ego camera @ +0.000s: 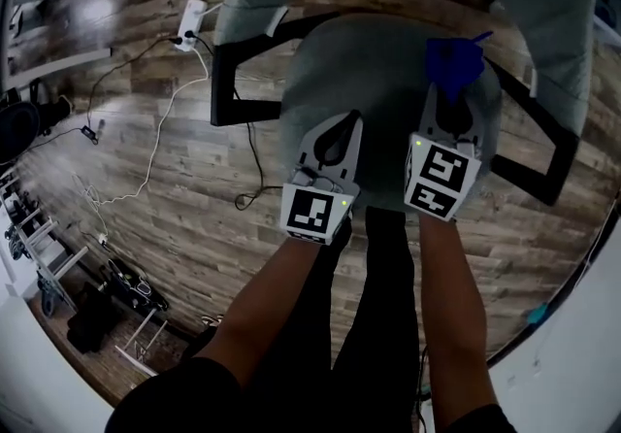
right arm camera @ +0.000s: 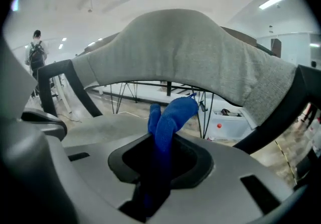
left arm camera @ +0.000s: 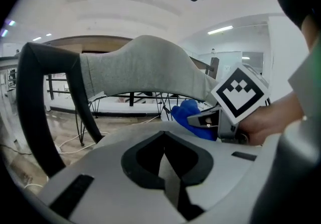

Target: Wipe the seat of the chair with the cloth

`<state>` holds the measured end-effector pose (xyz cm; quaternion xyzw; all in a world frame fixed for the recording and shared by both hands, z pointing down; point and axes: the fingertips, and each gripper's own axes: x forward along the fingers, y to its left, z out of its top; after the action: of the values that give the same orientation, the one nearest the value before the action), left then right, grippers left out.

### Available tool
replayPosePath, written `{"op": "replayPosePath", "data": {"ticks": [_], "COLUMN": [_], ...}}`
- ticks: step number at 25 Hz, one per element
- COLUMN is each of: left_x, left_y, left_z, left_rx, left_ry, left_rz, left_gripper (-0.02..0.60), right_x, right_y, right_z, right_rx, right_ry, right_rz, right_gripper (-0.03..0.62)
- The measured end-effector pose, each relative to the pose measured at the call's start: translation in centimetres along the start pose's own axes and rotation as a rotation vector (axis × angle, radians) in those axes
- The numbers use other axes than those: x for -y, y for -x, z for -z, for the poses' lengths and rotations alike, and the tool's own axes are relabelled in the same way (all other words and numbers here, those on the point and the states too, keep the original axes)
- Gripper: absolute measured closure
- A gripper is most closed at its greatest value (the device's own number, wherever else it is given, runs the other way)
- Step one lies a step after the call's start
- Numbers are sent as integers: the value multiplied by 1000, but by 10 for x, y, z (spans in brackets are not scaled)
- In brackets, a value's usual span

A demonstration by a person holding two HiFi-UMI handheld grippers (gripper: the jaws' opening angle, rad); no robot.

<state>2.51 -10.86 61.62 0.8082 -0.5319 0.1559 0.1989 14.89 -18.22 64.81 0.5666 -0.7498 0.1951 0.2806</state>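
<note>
Right gripper [right arm camera: 159,160] clamped on the blue cloth [right arm camera: 169,115] — held over the grey chair seat [ego camera: 378,72], near the backrest [right arm camera: 185,47] — left gripper [ego camera: 346,125] just beside, jaws together on nothing.

The left tool [ego camera: 349,120] and right tool [ego camera: 448,96] are side by side over the seat [ego camera: 378,72]. The cloth [ego camera: 452,60] is in the right tool, with the backrest [right arm camera: 180,47] beyond.

left claw [ego camera: 349,120]: jaws together, empty | right claw [ego camera: 448,96]: clamped on cloth [ego camera: 452,62] | side by side
</note>
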Motion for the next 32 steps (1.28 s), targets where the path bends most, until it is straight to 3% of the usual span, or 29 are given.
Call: {"op": "replayPosePath", "data": {"ticks": [9, 15, 27, 32], "left_x": [-55, -84, -113, -112], "left_y": [38, 62, 92, 94], "left_z": [21, 33, 50, 56], "left_rx": [-41, -51, -56, -75], "left_ry": [18, 54, 63, 38], "left_rz": [-64, -93, -105, -65], "left_gripper": [580, 580, 580, 580], "right_x": [-126, -183, -236, -231], "right_y": [0, -5, -9, -14], "right_z": [0, 5, 16, 24], "right_rx": [-29, -60, -133, -153], "right_ry": [39, 28, 55, 77], "right_rz": [-158, -238, -304, -259], "right_gripper": [507, 507, 507, 507]}}
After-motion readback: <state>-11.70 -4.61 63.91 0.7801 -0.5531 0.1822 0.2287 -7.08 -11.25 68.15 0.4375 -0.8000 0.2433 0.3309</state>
